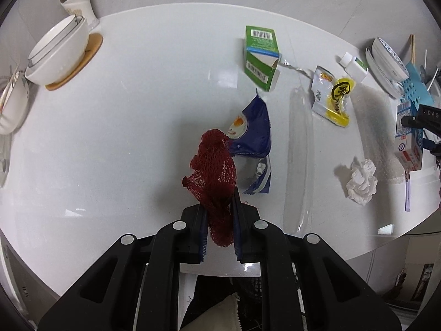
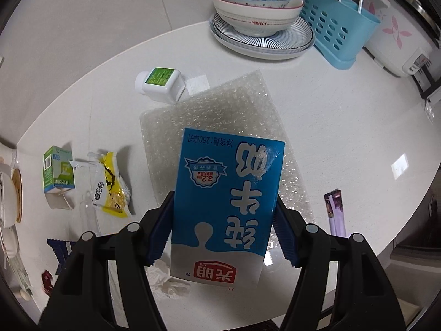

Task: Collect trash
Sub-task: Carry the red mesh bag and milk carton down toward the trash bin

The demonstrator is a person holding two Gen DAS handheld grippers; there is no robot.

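Observation:
My left gripper [image 1: 219, 207] is shut on a red mesh net bag [image 1: 215, 168], which hangs bunched above the white table [image 1: 124, 138]. My right gripper [image 2: 224, 215] is shut on a blue milk carton [image 2: 228, 193], lifted over a sheet of bubble wrap [image 2: 220, 104]. Loose trash lies on the table: a blue snack wrapper [image 1: 253, 135], a green carton [image 1: 260, 58], a yellow-and-white packet [image 1: 332, 96], a crumpled tissue [image 1: 361, 182] and a clear plastic sheet [image 1: 299, 154].
Stacked white bowls [image 1: 58, 52] on a wooden coaster and a paper cup [image 1: 78, 2] stand far left. Patterned bowls on plates [image 2: 259, 16], a blue utensil caddy [image 2: 336, 30] and a rice cooker [image 2: 399, 27] line the back right. A white bottle [image 2: 160, 82] and a purple lighter [image 2: 335, 212] lie nearby.

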